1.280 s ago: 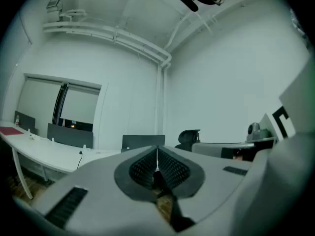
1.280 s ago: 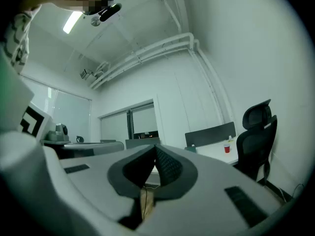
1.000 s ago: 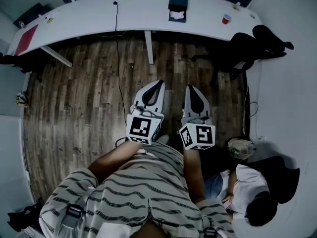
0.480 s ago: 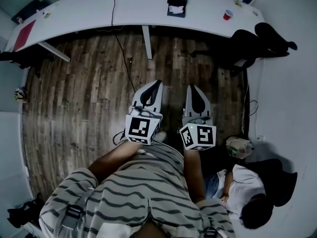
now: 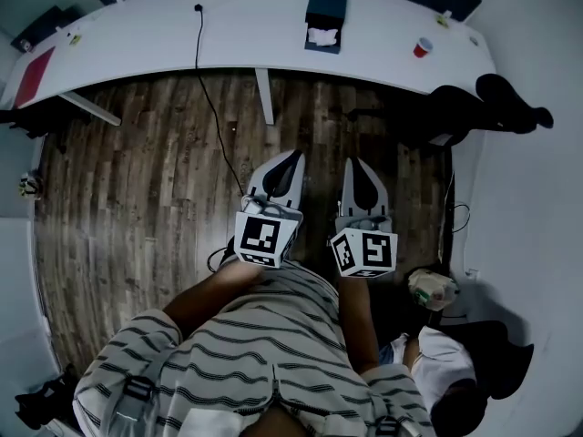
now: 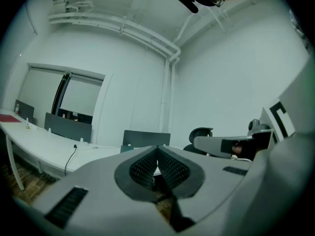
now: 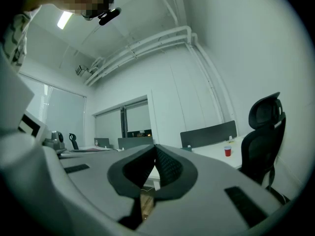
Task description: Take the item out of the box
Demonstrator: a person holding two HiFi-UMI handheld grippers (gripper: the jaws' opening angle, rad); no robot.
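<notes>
Head view looks steeply down at a long white desk point(image 5: 137, 35) curving across the top of the room, with dark wood floor point(image 5: 137, 189) on its near side. The dark box point(image 5: 326, 3) stands on the desk a bit right of its middle. A white item point(image 5: 322, 35) shows at the box's near end, by the desk's front edge, and it is too small to tell how deep it sits inside. A red cup point(image 5: 423, 47) is further right on the desk, well apart from the box, and a flat red thing point(image 5: 32, 73) lies at the desk's far left end. A black cable point(image 5: 211, 98) drops off the desk left of the box and runs across the floor. A black chair point(image 5: 496, 98) stands off the desk's right end. Both grippers are held side by side over the floor, well short of the desk, pointing toward it. The left gripper point(image 5: 293, 156) has its jaws pressed together at the tips with nothing between them, as its own view shows. The right gripper point(image 5: 353, 163) is just beside it on the cup side, jaws likewise closed tip to tip and empty. The person's striped shirt point(image 5: 237, 353) fills the bottom of the view, far from the desk. A second person point(image 5: 451, 371) sits low at the right, also well away from the desk.
</notes>
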